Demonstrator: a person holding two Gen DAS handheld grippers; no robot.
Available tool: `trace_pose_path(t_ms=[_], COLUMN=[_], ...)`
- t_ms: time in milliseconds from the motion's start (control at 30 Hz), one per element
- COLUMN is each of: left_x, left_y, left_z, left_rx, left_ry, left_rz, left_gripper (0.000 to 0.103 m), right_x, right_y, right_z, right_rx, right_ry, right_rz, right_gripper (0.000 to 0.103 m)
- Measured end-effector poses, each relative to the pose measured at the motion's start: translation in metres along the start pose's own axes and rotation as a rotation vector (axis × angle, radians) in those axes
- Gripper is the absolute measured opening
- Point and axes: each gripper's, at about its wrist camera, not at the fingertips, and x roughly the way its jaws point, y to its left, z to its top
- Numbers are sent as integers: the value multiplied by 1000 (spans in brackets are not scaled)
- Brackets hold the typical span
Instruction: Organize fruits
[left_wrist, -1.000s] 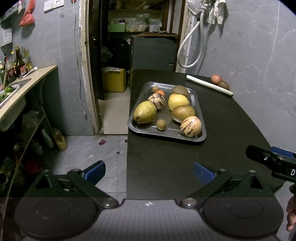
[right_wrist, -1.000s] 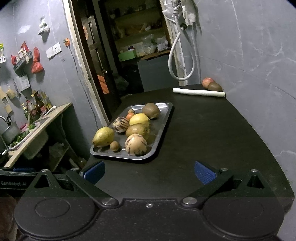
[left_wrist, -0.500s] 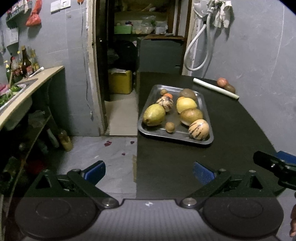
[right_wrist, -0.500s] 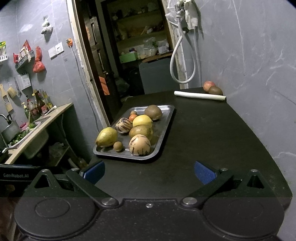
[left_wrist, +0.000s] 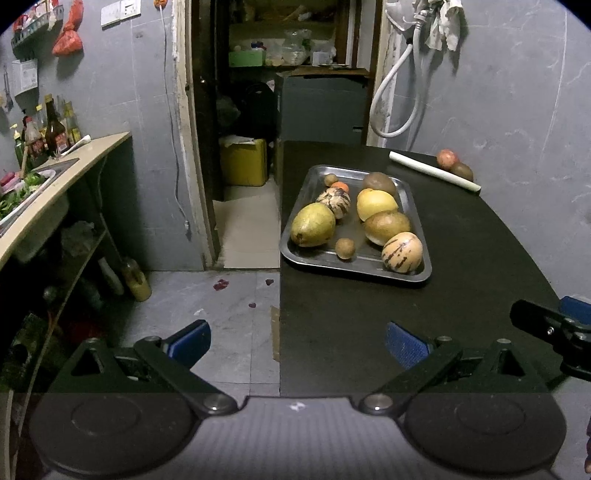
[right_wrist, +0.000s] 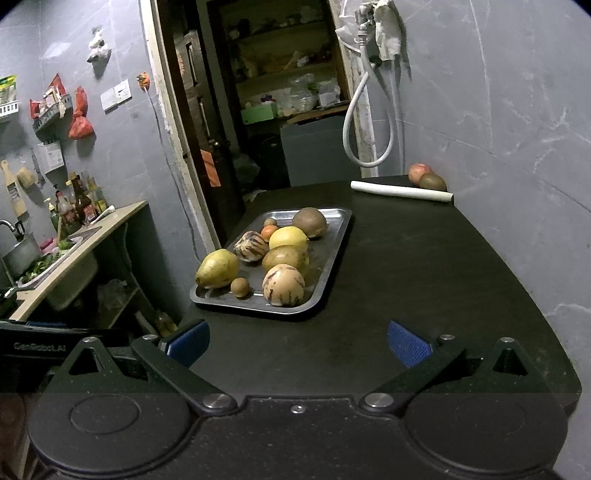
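Your left gripper (left_wrist: 297, 345) and right gripper (right_wrist: 297, 343) both hang wide apart with nothing between the fingers. The tray (left_wrist: 321, 258) of fruit sits on the black bench (right_wrist: 424, 280), well ahead: at about 1 o'clock from your left gripper, 12 o'clock from your right. Two more fruits (right_wrist: 426, 177) lie at the far wall, at 1 o'clock, behind a white roll (right_wrist: 400, 191). The smallest tray fruits are too dim to identify.

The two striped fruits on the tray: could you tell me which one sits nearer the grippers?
The paler striped fruit at the tray's near right corner; the darker striped fruit lies farther back, on the left, beside the small orange fruit.
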Motion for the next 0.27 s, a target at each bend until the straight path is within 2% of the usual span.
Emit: trace_pose_path(t_ms=[267], left_x=[4], left_y=[-1], left_z=[3], left_rx=[8], left_ry=[-2], left_rz=[8], left_gripper=[102], right_x=[3], right_y=[-1], right_z=[0], right_rx=[4], right_ry=[3], right_rz=[-2], right_gripper=[102])
